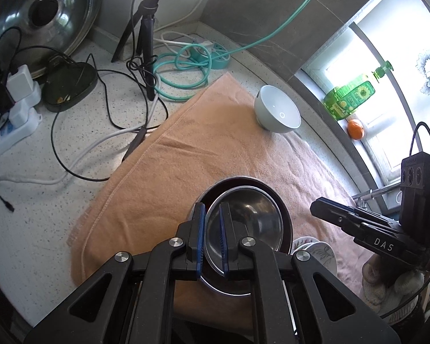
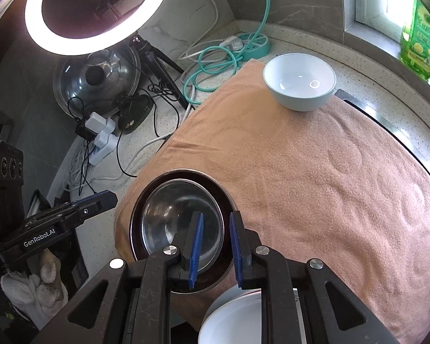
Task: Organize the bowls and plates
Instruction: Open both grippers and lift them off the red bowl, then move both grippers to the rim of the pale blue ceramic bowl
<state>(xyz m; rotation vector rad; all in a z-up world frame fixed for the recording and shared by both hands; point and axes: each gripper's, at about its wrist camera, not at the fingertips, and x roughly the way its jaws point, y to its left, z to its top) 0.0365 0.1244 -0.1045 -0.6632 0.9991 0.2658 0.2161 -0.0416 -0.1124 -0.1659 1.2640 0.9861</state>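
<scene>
A steel bowl (image 1: pixel 243 220) sits inside a dark steel plate (image 1: pixel 283 229) on an orange towel (image 1: pixel 169 177). My left gripper (image 1: pixel 212 215) has its jaws either side of the bowl's left rim, slightly apart. In the right wrist view my right gripper (image 2: pixel 216 223) is open, its jaws straddling the right rim of the steel bowl (image 2: pixel 175 215) in the dark plate (image 2: pixel 134 226). A pale blue bowl (image 1: pixel 276 110) stands upright at the towel's far end, also seen in the right wrist view (image 2: pixel 299 81). A white bowl (image 2: pixel 232 318) lies under the right gripper.
Cables, power strips (image 1: pixel 17 123), a tripod (image 1: pixel 147 43) and a glass pot lid (image 1: pixel 37 20) crowd the counter's left and back. A teal power hub (image 2: pixel 252 44) sits at the back. A green bottle (image 1: pixel 349 94) and an orange (image 1: pixel 355 129) stand on the windowsill. A patterned dish (image 1: pixel 315 252) lies near right.
</scene>
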